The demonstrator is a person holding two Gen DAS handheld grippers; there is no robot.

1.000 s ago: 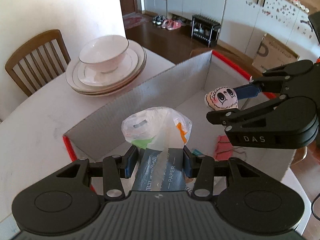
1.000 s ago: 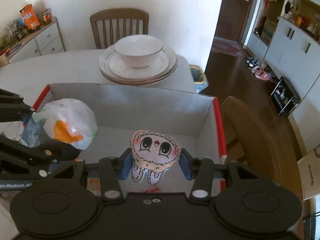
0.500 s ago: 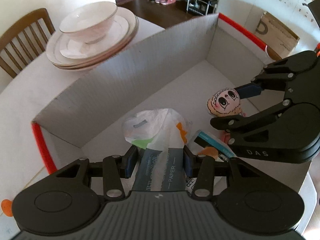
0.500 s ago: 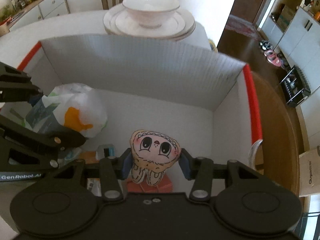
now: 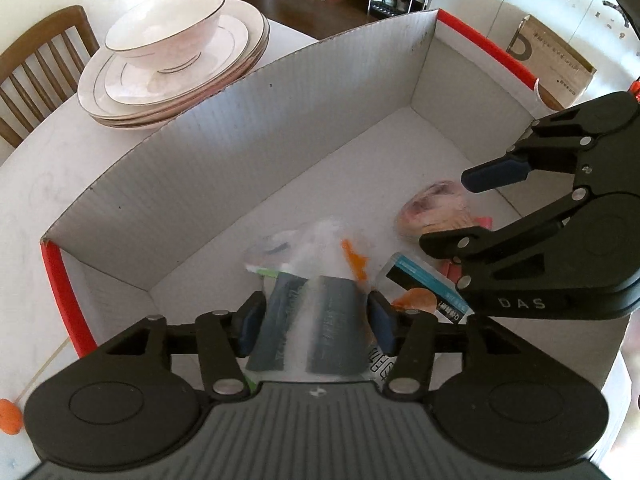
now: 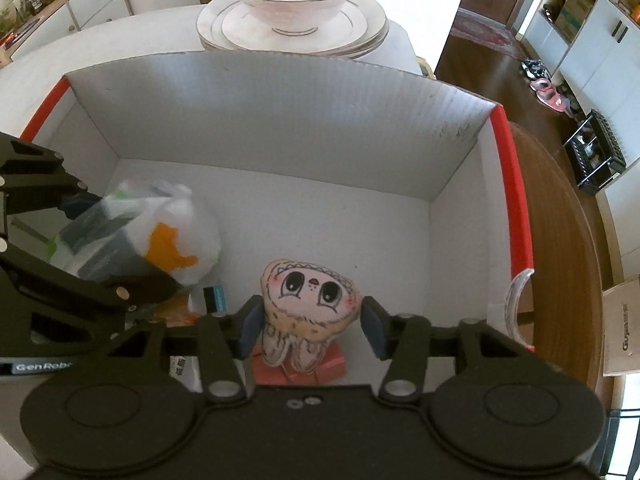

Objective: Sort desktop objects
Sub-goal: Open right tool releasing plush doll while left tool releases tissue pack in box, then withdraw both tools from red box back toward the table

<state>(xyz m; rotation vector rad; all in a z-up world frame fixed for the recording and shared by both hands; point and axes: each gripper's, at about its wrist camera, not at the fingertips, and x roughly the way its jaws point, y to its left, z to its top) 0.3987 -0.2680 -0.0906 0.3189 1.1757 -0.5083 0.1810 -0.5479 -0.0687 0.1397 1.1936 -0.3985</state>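
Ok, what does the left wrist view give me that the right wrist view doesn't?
Left wrist only: the orange ball on the table outside the box, and a gap beside each pad of the left tongs, which are opening around the tissue pack in its bag.

Right wrist only: the plush toy's face, a red packet under it, and the right tongs opening, clear of the toy.

Both: white box, stacked plates with bowl.

Home dining area, stacked plates (image 6: 292, 36), wooden chair (image 5: 36, 68), shoe rack (image 6: 596, 152)
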